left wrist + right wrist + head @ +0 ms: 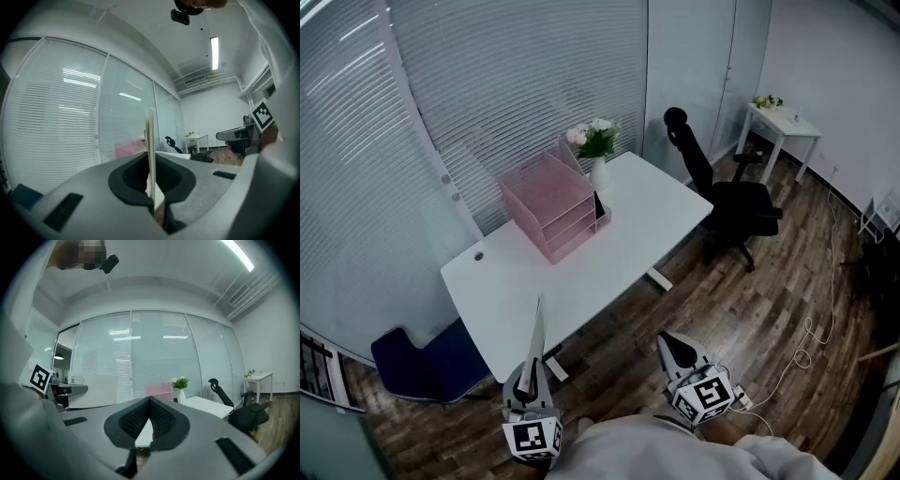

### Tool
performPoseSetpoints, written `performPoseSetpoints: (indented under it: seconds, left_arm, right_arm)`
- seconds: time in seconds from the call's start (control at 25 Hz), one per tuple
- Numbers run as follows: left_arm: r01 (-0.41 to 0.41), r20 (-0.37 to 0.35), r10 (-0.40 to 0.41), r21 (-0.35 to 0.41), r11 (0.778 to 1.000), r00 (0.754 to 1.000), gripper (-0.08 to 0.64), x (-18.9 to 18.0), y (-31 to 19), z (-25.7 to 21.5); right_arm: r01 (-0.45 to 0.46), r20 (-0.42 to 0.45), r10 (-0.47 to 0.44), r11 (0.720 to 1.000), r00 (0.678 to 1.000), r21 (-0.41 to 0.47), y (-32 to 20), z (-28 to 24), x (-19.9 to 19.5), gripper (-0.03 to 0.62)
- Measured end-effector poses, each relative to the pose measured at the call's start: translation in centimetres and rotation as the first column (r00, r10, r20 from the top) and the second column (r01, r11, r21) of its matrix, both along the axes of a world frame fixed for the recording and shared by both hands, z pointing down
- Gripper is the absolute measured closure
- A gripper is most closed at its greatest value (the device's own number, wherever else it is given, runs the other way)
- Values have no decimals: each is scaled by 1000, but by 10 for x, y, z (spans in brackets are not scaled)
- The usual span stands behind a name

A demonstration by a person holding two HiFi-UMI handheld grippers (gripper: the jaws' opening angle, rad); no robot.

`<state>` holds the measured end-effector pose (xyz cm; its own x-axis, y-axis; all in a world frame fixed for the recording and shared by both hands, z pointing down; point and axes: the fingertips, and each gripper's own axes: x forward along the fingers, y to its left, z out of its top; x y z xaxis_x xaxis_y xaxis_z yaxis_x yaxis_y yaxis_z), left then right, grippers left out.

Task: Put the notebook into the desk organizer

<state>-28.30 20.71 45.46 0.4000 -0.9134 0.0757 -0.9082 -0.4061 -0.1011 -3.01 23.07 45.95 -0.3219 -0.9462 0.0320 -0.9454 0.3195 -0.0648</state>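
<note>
Ok so here's where I'm at: my left gripper (529, 377) sits at the bottom of the head view, a bit left of centre, and its jaws are clamped tight on the notebook (536, 330). The notebook stands up on edge out of the jaws, so from above it looks like a thin pale sliver pointing toward the desk (516, 291). In the left gripper view it's just a narrow vertical strip running up the middle of the frame, pinched between the two dark pads. My right gripper (668, 343) is at the bottom too, right of centre, well apart from the left one. Its jaws are pressed together with nothing between them, and you can see the ribbed pads meet in the right gripper view. The pink desk organizer (562, 211) sits toward the back of the white desk, in the upper middle of the head view, so the notebook isn't in it and isn't near it. Just behind the organizer there's a white vase (598, 174) with flowers (594, 139). A black office chair (733, 202) is right of the desk, a small white table (787, 127) is in the upper right corner, and a blue chair (427, 364) sits lower left on the wood floor (741, 309).
</note>
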Motion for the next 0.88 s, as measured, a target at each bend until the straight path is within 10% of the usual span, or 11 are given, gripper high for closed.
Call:
performPoseSetpoints:
  seconds: [0.88]
  left_arm:
    - [60,20,-59,-16,998,998,545,47,-3,11]
  right_arm:
    - [35,43,-32,997,999,-66,4,31,61,578]
